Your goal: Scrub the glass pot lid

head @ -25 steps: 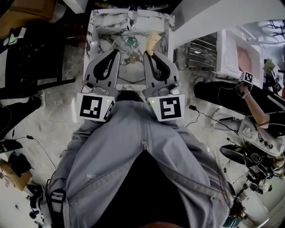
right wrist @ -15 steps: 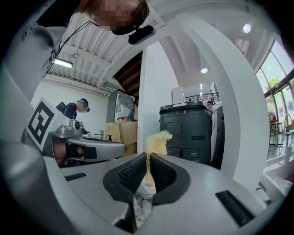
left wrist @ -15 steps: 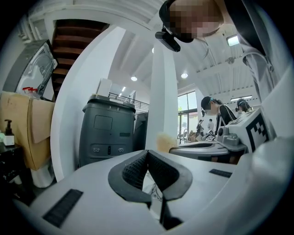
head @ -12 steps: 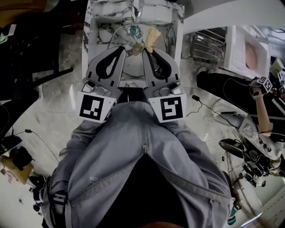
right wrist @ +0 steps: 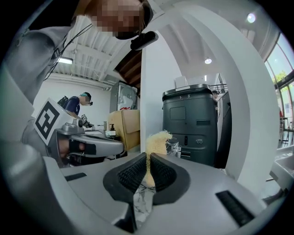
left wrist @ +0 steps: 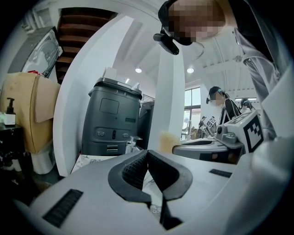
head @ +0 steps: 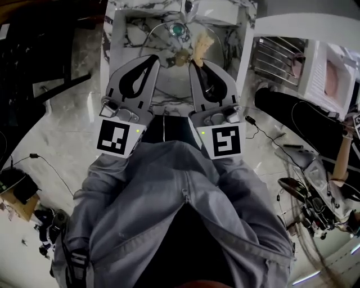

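Observation:
The glass pot lid (head: pixel 159 28), with a teal knob (head: pixel 178 28), lies in the marble sink (head: pixel 115 39) at the top of the head view. My left gripper (head: pixel 154 58) hovers over the sink's near part, shut with nothing between its jaws (left wrist: pixel 146 154). Beside it my right gripper (head: pixel 194 62) is shut on a yellow fibrous scrubber (head: pixel 202 44), which sticks up past the pads (right wrist: pixel 157 140). The scrubber's end is close to the lid's right side; I cannot tell whether it touches. A small tan lump (head: pixel 180 57) lies in the basin between the two grippers.
The tap (head: pixel 189 7) stands at the sink's back edge. A wire dish rack (head: pixel 274 59) is right of the sink, and another person's dark sleeve (head: pixel 292 109) reaches in there. A dark grey bin (left wrist: pixel 112 121) stands beyond. Cables (head: pixel 264 147) cross the floor.
Both grippers have sunk side by side toward the sink, the scrubber still in the right one. In the head view the sink has shifted right and upward.

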{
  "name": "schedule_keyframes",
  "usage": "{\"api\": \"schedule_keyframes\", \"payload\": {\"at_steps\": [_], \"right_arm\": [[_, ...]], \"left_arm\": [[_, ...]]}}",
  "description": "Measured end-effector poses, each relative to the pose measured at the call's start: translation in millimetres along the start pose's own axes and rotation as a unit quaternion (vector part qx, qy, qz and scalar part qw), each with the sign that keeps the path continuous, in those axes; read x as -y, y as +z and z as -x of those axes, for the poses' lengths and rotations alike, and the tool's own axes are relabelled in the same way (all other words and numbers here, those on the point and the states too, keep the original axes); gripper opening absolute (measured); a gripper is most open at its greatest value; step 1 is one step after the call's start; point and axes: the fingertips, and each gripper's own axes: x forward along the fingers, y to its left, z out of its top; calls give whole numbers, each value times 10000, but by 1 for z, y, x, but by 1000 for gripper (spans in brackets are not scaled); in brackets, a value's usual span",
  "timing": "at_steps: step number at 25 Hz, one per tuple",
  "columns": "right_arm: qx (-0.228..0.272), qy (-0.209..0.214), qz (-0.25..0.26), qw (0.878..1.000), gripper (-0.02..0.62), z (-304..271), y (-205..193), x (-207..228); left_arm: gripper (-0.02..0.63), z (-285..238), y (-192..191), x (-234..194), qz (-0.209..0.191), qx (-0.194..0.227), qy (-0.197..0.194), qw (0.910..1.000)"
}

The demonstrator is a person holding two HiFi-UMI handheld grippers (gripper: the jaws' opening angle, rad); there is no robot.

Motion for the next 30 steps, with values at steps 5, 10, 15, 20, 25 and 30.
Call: {"api": "schedule_keyframes", "payload": {"at_steps": [5,10,15,20,25,30], "right_arm": [[-115,103,-31,9999,43,-13,-31,-3],[-248,247,-147,9993,43,-32,-61,-7],[-219,369,-215,9988,44,-60,-87,-6],[-346,486,-214,9980,43,-76,-107,-10],[-473,592,-220,9969,43,-88,-126,-11],[-593,690,-282,9955,43,-95,-138,-13]], "left_arm": [[15,-7,-33,-11,17,-152,55,9999],[17,-16,-65,-25,232,-434,37,9988],[17,-36,-92,-46,359,-529,16,9980],[17,-43,-114,-62,493,-736,121,9960],[18,-49,-152,-78,773,-1321,371,9875],[26,-54,-180,-92,1179,-1815,539,9748]]}}
